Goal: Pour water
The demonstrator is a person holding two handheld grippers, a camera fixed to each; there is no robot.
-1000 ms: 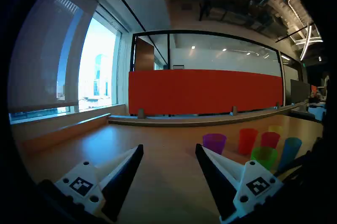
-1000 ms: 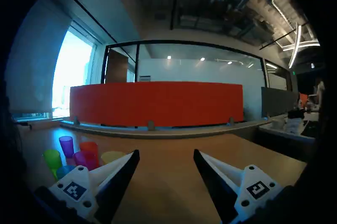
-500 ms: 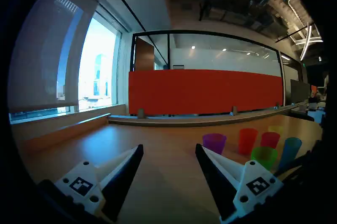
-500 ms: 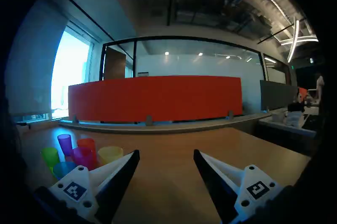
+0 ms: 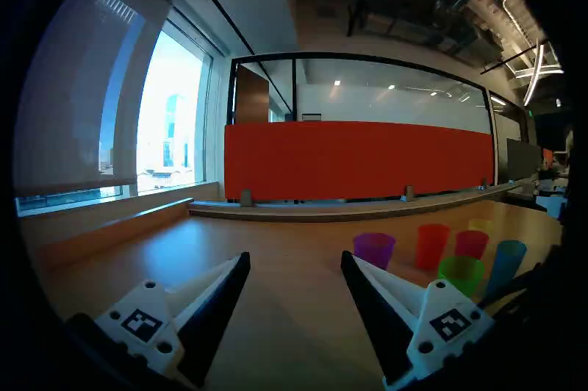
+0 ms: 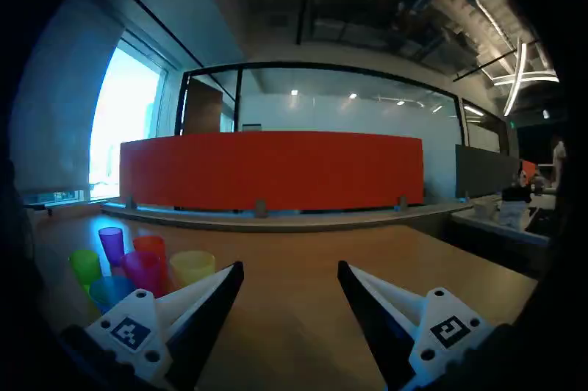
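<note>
Several coloured plastic cups stand in a cluster on the wooden table. In the left gripper view they are at the right: purple cup (image 5: 374, 248), orange cup (image 5: 431, 245), magenta cup (image 5: 470, 243), green cup (image 5: 461, 274), blue cup (image 5: 507, 263). My left gripper (image 5: 294, 262) is open and holds nothing, left of the cluster. In the right gripper view the cups sit at the lower left: purple cup (image 6: 112, 244), orange cup (image 6: 152, 247), magenta cup (image 6: 142, 270), yellow cup (image 6: 191, 267), green cup (image 6: 85, 267), blue cup (image 6: 110, 291). My right gripper (image 6: 290, 266) is open and holds nothing, right of them.
The wooden table (image 5: 294, 244) runs back to a low ledge under a long red partition (image 5: 353, 159). A bright window (image 5: 169, 134) is at the left. More desks with objects (image 6: 507, 214) and a person are far to the right.
The right gripper view has shifted so the cups sit a bit higher and more into view, with the yellow cup clear of the left finger. The left gripper has stayed still.
</note>
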